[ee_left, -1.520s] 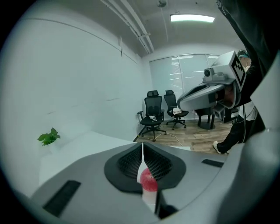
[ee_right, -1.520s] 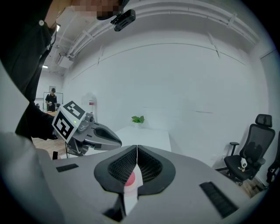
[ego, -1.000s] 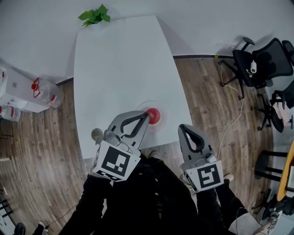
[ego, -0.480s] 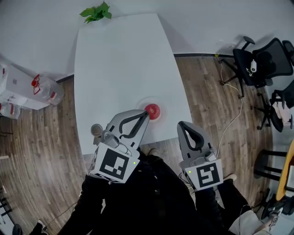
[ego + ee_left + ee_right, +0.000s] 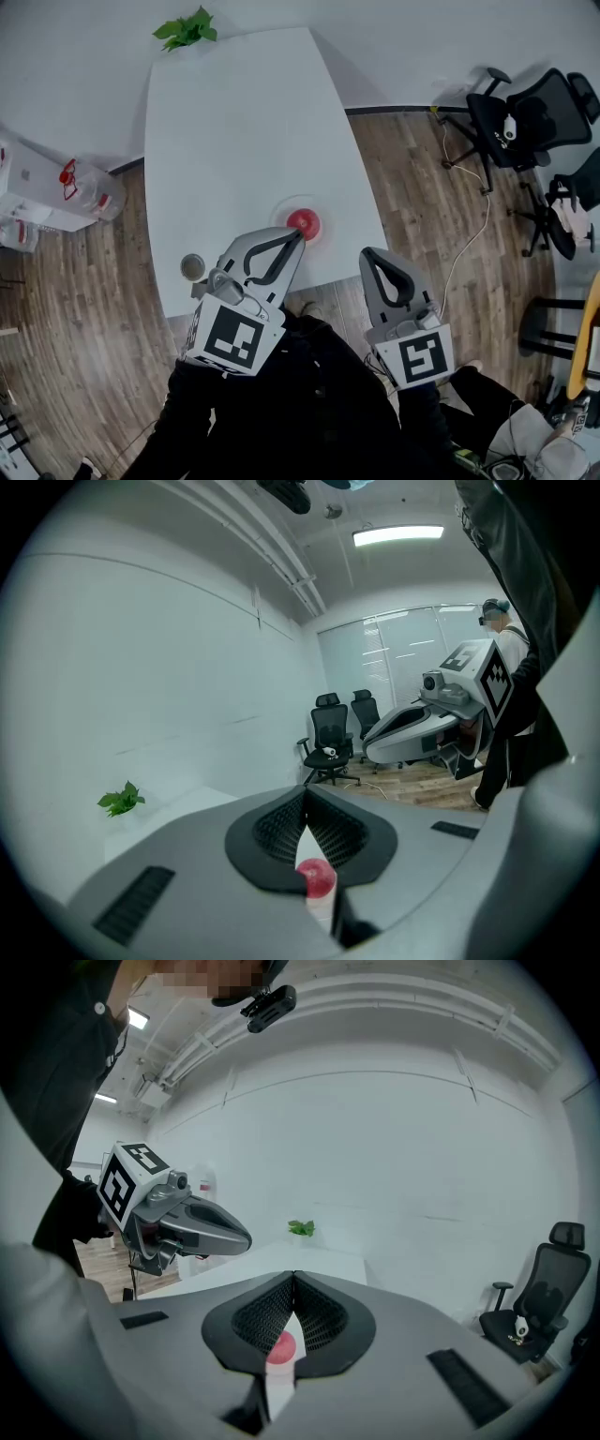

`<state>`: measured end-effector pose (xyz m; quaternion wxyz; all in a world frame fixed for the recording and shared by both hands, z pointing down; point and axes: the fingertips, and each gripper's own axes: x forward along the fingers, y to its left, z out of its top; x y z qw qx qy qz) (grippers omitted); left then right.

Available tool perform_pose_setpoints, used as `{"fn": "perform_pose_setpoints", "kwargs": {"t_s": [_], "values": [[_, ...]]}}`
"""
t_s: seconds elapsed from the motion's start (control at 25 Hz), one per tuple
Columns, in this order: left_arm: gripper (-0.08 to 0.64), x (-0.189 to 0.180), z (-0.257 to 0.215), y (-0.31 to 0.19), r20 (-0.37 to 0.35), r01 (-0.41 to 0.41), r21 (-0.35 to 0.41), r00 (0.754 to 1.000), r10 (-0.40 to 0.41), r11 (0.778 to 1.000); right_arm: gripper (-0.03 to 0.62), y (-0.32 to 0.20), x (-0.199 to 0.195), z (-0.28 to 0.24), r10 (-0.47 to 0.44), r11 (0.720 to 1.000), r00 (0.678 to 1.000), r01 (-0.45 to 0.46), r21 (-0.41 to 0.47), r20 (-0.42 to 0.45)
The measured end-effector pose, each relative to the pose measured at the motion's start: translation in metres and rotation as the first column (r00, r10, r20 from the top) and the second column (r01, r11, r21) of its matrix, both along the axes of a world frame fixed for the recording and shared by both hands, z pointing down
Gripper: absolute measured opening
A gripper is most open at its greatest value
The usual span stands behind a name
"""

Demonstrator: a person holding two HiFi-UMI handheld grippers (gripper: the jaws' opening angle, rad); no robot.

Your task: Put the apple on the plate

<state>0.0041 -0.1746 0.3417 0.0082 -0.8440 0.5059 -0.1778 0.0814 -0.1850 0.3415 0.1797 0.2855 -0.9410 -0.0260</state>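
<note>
One red apple [image 5: 303, 223] sits on one white plate [image 5: 284, 214], near the lower edge of one white table [image 5: 234, 122] at the frame's centre. One small round cup-like thing [image 5: 193, 267] stands at the table's lower left and one green plant [image 5: 187, 28] at its top. Two grippers reach up-frame from the person's dark sleeves, tilted slightly downward. The left gripper [image 5: 300, 234] has its jaws clenched on nothing, tip just below the apple but apart from it. The right gripper [image 5: 368, 255], jaws likewise pressed together and empty, hangs by the table's lower right corner, apart from the apple.
</note>
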Motion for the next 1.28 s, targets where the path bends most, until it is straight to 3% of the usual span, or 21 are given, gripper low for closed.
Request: {"fn": "perform_pose_setpoints", "kwargs": {"t_s": [1.28], "values": [[0.014, 0.008, 0.011, 0.009, -0.013, -0.02, -0.019, 1.0, 0.019, 1.0, 0.04, 0.011, 0.002, 0.005, -0.008, 1.0, 1.0, 0.008, 0.008, -0.012]]}}
